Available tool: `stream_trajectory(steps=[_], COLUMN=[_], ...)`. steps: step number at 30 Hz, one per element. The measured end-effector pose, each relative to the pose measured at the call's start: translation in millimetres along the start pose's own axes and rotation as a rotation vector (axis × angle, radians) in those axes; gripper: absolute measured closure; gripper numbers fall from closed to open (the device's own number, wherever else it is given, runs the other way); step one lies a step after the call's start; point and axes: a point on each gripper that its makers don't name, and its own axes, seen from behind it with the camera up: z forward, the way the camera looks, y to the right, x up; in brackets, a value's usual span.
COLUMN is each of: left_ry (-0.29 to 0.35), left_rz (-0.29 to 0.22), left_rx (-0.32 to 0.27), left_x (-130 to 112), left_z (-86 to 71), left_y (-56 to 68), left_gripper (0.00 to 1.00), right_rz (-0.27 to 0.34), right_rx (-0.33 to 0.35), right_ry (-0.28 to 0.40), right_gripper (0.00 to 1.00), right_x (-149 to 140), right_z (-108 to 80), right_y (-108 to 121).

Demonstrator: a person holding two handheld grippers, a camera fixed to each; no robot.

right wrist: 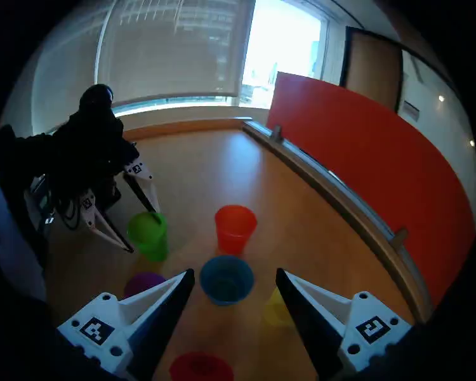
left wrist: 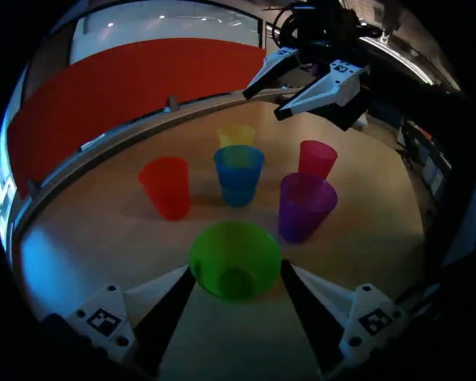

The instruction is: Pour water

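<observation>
Six translucent plastic cups stand on a wooden table (left wrist: 98, 241). The green cup (left wrist: 236, 260) sits between the fingers of my left gripper (left wrist: 236, 267), which is spread wide with its fingertips level with the cup's sides. Behind it stand an orange cup (left wrist: 167, 187), a blue cup (left wrist: 238, 174), a yellow cup (left wrist: 236, 135), a purple cup (left wrist: 304, 206) and a pink cup (left wrist: 317, 159). My right gripper (left wrist: 261, 106) hovers open above the far cups. In the right gripper view it (right wrist: 235, 273) looks down on the blue cup (right wrist: 226, 279), and the left gripper (right wrist: 143, 232) straddles the green cup (right wrist: 148, 236).
A red wall panel (left wrist: 124, 89) with a raised rail (left wrist: 111, 140) runs along one table edge. A person in dark clothes (right wrist: 92, 146) holds the left gripper at the far side. Bare wood lies beyond the orange cup (right wrist: 235, 227).
</observation>
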Motion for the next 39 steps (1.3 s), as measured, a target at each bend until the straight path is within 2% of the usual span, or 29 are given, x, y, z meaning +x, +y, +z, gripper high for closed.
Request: stream_trajectory(steps=[8, 10, 14, 17, 32, 39], left_ry=[-0.013, -0.016, -0.018, -0.018, 0.009, 0.035], left_rz=[0.011, 0.009, 0.001, -0.007, -0.04, -0.055], left_rx=[0.026, 0.026, 0.025, 0.016, 0.018, 0.027], left_x=[-2.0, -3.0, -4.1, -4.7, -1.9, 3.2], left_z=[5.9, 7.5, 9.1, 9.0, -0.4, -6.4], left_y=[-8.5, -8.9, -9.5, -8.5, -11.2, -14.9], left_gripper=[0.04, 0.05, 0.14, 0.16, 0.16, 0.16], right_rz=[-0.009, -0.011, -0.017, -0.026, -0.051, -0.038], right_rx=[0.0, 0.003, 0.011, 0.02, 0.073, 0.085], right_ry=[-0.016, -0.021, -0.035, -0.049, -0.165, -0.205], right_gripper=[0.0, 0.0, 0.0, 0.0, 0.0, 0.0], right_x=[-2.4, -2.6, -3.0, -4.0, -24.1, -33.7], right_z=[2.6, 3.5, 5.4, 7.4, 30.2, 40.4], right_y=[3.4, 3.6, 2.9, 1.6, -8.2, -8.5])
